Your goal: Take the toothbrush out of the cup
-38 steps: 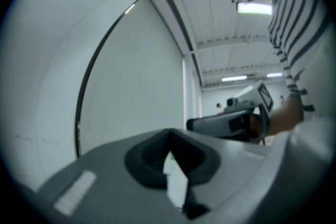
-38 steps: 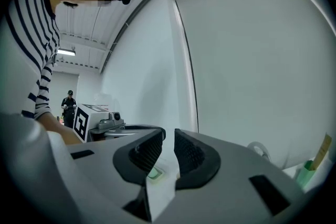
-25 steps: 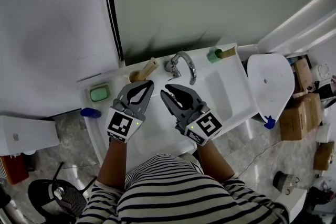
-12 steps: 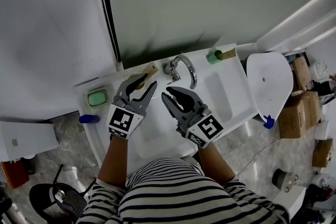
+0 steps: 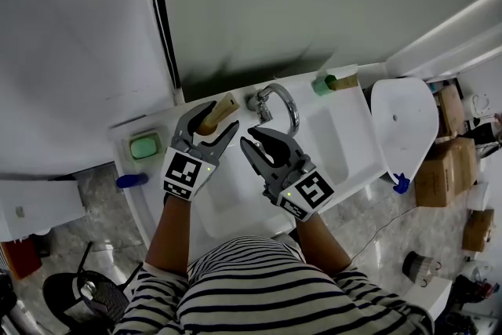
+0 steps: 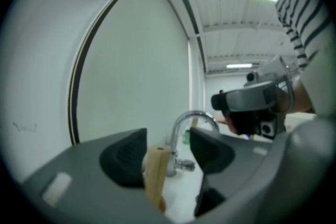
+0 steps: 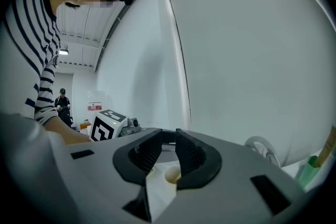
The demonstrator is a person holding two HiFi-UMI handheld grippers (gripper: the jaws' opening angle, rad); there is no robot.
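A wooden toothbrush (image 5: 222,106) stands tilted in a tan cup at the back left of the white sink (image 5: 235,196), left of the tap (image 5: 276,100). My left gripper (image 5: 213,120) is open, and its jaws have just been opening. In the left gripper view the wooden handle (image 6: 156,173) stands between the pads (image 6: 126,157) of my left gripper (image 6: 165,157), close to the left one, which does not press on it. My right gripper (image 5: 252,137) hovers over the basin, jaws a narrow gap apart (image 7: 164,152) with nothing between. A pale cup rim (image 7: 172,176) shows beyond them.
A green soap (image 5: 145,145) lies at the sink's left corner. Another green cup (image 5: 321,84) with a wooden stick stands back right. A white toilet lid (image 5: 404,125) and cardboard boxes (image 5: 439,169) are to the right. The wall rises right behind the tap.
My left gripper has gone from shut to wide open and moved forward, so its jaws now straddle the toothbrush handle. The right gripper has shifted only slightly.
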